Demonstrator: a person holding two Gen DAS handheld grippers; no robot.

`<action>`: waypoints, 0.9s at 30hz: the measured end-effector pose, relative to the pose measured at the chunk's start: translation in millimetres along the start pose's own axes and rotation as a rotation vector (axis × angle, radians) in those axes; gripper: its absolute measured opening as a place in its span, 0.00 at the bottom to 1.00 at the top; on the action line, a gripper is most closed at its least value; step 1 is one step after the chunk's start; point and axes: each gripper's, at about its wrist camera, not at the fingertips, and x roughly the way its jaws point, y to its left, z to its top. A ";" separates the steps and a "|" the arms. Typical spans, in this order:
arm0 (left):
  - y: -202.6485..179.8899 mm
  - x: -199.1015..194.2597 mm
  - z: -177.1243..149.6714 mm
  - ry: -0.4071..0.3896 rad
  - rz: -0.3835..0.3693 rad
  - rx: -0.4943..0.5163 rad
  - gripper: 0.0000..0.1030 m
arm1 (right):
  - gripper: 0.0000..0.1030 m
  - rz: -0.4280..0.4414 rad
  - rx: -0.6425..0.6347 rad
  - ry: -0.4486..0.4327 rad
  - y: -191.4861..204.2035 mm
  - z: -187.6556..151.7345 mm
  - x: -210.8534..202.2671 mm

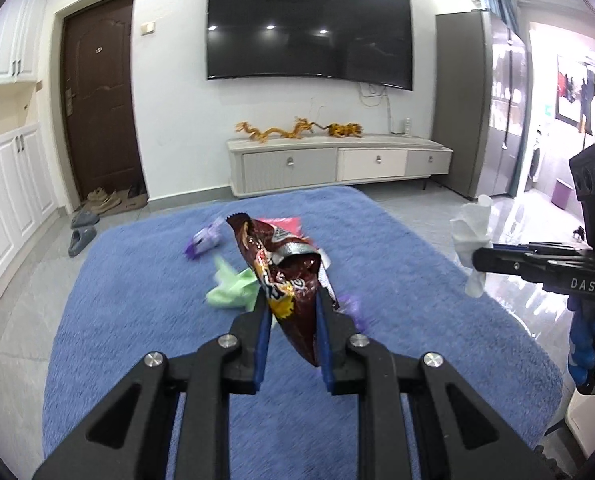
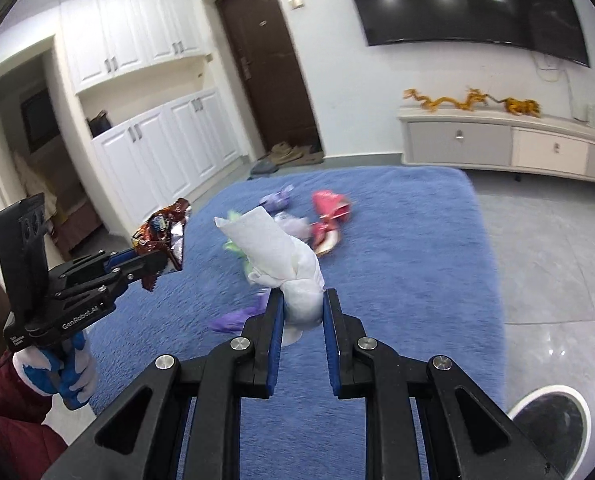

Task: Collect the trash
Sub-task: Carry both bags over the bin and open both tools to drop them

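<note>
- Two grippers up over the blue rug (image 1: 137,320), both loaded, both clear of the pile; no bin identifiable in either view.
- Rug carries the remaining trash in a loose cluster near its middle: green wrapper (image 1: 233,290), purple wrapper (image 1: 203,240), pink-red packet (image 2: 329,216). Another purple scrap (image 2: 233,320) lies closer in, partly hidden behind the fingers.
- Left gripper (image 1: 293,312): jaws clamped on the lower half of a brown snack bag (image 1: 281,272). Bag stands tall above the pads, torn silver mouth up and sagging to the right.
- Right gripper (image 2: 303,312): jaws pinched on the bunched base of a white tissue (image 2: 281,256), loose end angled up and left.
- Risk, bag: slick foil, top-heavy hold. A quick swing could let it pivot or slide out of the pads, or spill crumbs if any remain.
- Risk, tissue: soft and compressible; grip may be only on outer folds, so it could pull free.
- Risk, both: no hand free for the rest.
</note>
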 end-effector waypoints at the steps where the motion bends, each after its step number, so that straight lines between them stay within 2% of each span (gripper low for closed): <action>1: -6.7 3.0 4.1 -0.001 -0.010 0.011 0.19 | 0.18 -0.011 0.014 -0.009 -6.3 -0.6 -4.7; 6: -48.9 21.9 22.4 0.000 -0.086 0.076 0.19 | 0.18 -0.087 0.089 -0.051 -41.9 -7.0 -31.1; 14: -144.4 53.6 42.8 0.025 -0.249 0.230 0.19 | 0.18 -0.249 0.252 -0.104 -119.9 -33.6 -79.8; 21: -230.4 88.4 48.6 0.080 -0.377 0.366 0.19 | 0.18 -0.375 0.408 -0.084 -185.5 -75.3 -105.6; 27: -290.5 121.8 45.3 0.165 -0.461 0.458 0.19 | 0.19 -0.433 0.525 -0.061 -228.8 -111.1 -120.3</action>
